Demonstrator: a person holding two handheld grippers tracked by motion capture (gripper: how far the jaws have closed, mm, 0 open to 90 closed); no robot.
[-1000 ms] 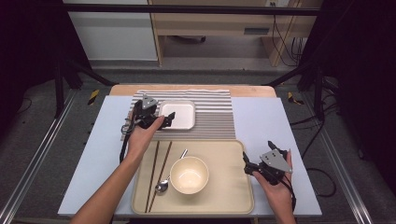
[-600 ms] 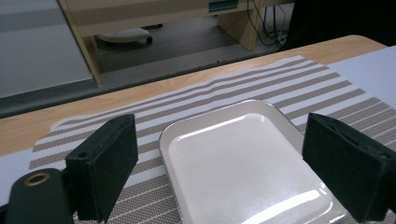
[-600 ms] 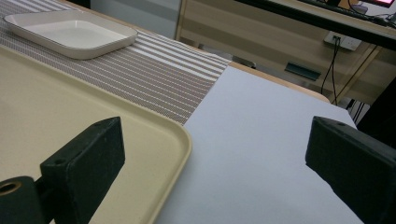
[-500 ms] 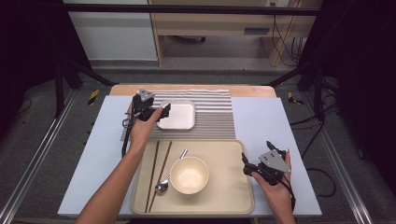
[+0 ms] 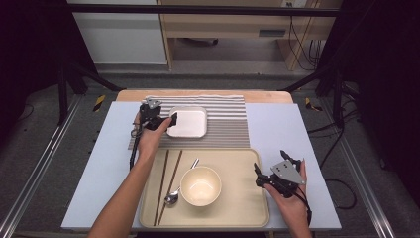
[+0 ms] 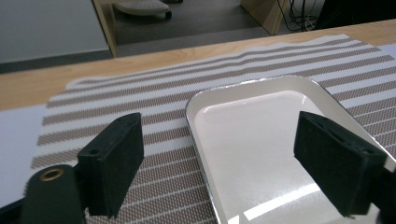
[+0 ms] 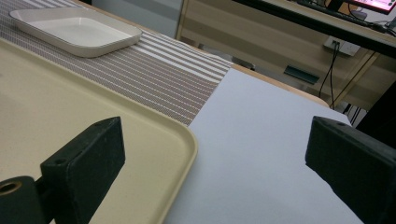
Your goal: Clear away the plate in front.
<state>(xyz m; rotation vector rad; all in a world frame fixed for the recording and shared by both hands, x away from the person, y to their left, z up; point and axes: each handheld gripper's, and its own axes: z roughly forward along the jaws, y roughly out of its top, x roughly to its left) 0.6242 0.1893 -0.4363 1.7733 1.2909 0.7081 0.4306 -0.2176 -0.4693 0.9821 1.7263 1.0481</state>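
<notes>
A white square plate [image 5: 188, 122] lies on a striped mat [image 5: 225, 124] at the far side of the table. My left gripper [image 5: 166, 119] is low at the plate's left edge. In the left gripper view the plate [image 6: 261, 140] has its rim between the jaws of my left gripper [image 6: 224, 172]. One jaw is over the mat [image 6: 154, 121] and the other over the plate's inside. The jaws have just been closing a little, but they stand open and no pad touches the rim. My right gripper [image 5: 271, 164] rests open at the right edge of a beige tray [image 5: 242, 203].
On the tray sit a cream bowl [image 5: 200, 185], a spoon [image 5: 178, 191] and two chopsticks [image 5: 166, 181]. In the right gripper view the tray corner [image 7: 154, 135] lies between the jaws of my right gripper [image 7: 215, 172]. The plate [image 7: 74, 28] shows farther off.
My left gripper has shifted slightly along the plate's left edge and sunk toward it. The right hand has stayed where it was.
</notes>
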